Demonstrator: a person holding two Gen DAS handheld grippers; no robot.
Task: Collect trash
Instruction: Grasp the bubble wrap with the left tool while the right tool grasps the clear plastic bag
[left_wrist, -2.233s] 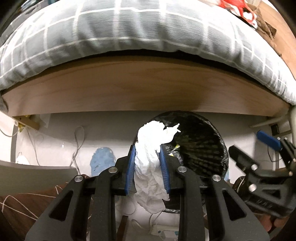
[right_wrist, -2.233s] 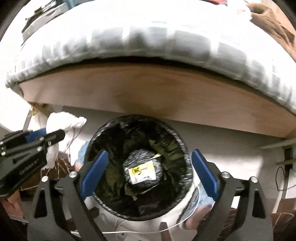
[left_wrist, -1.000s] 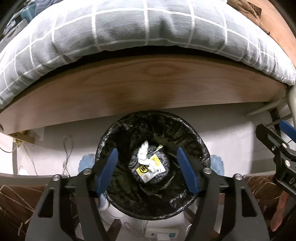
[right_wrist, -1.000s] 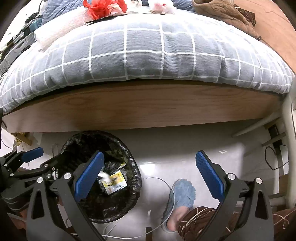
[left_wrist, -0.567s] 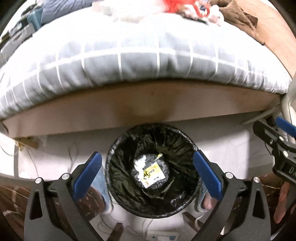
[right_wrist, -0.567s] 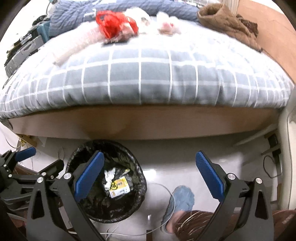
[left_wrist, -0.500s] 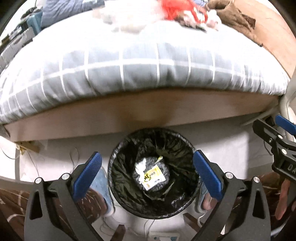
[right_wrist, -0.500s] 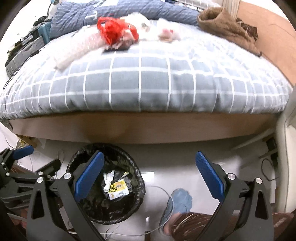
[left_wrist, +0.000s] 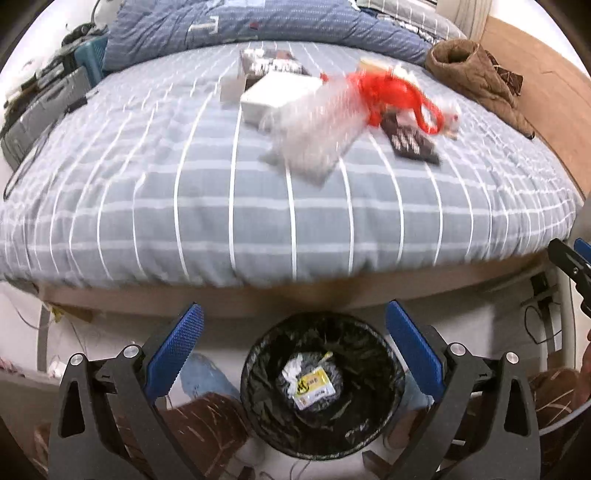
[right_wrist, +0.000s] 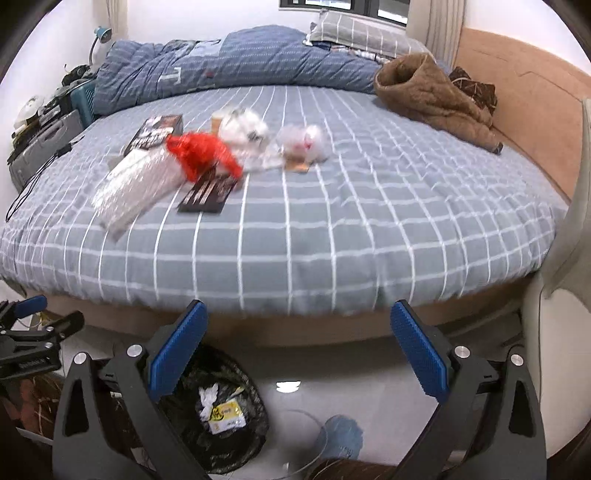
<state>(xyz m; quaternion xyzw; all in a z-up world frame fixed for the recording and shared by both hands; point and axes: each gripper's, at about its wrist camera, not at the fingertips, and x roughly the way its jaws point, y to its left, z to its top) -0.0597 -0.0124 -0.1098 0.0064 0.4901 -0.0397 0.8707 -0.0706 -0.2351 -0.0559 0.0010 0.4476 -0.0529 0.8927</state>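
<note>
Beside the bed (left_wrist: 258, 229), one lined bin (left_wrist: 321, 391) (white tissue (left_wrist: 293, 369) inside) sits below two tools, left tool (left_wrist: 295, 354) and right tool (right_wrist: 299, 354), both spread wide and holding nothing.

Below me, the bin (left_wrist: 323, 391) stands on the floor before the bed's near edge (left_wrist: 258, 299); wrappers (right_wrist: 201, 157) lie mid-mattress, the blanket (right_wrist: 432, 92) at its far right corner.

blurred: bed litter (left_wrist: 317, 122) (perhaps plastic wrap) | cut off: right gripper (left_wrist: 570, 266) at frame edge
</note>
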